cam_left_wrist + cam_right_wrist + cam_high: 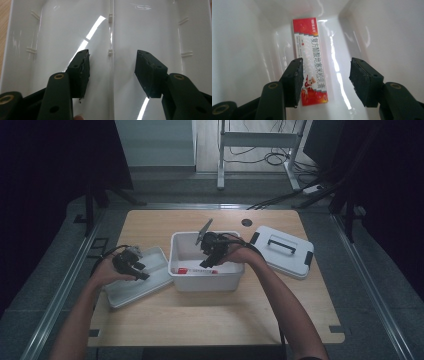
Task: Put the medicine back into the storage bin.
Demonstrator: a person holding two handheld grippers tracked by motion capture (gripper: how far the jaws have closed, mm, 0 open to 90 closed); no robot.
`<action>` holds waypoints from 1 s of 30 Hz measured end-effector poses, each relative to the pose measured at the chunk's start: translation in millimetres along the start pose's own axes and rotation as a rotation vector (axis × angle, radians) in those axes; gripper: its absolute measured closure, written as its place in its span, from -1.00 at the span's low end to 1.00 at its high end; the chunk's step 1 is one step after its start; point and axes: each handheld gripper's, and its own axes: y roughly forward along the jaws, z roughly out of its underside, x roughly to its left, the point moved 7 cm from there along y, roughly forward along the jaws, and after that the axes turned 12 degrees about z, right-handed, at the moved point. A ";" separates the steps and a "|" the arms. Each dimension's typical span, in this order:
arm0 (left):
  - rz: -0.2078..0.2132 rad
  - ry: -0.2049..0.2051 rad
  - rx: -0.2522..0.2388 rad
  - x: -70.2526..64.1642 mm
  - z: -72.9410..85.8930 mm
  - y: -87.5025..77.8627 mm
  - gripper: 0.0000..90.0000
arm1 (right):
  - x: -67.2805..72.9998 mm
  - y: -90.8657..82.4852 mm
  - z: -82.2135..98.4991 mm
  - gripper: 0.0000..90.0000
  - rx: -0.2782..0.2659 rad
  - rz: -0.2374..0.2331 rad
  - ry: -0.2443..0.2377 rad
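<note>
Right gripper [209, 262]: jaws spread and empty, hanging over the white bin [206, 281] at table centre; in the right gripper view [325, 82] the pads stand clear on both sides of the box below.
Left gripper [142, 273]: jaws spread, nothing between them, poised over the inner tray [131, 292] at 9 o'clock of the bin; the left gripper view [111, 72] looks straight onto the tray's divider rib.
Medicine box [310, 60]: red and white carton, flat on the bin floor along its near wall [196, 270], touching neither pad.
Lid [283, 251]: white, handle up, on the table at 3 o'clock of the bin, apart from it.
Done, by my reading: carton packed into the bin and let go.
Left, likely: seat the tray in the bin, then fit the lid.
Beyond the table, 12 o'clock: frame legs and loose cables on the floor.
</note>
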 end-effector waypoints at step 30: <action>0.000 -0.001 -0.022 -4.0 -2.2 -1.3 0.02 | 49.0 -104.9 65.0 -0.03 -0.335 0.034 0.153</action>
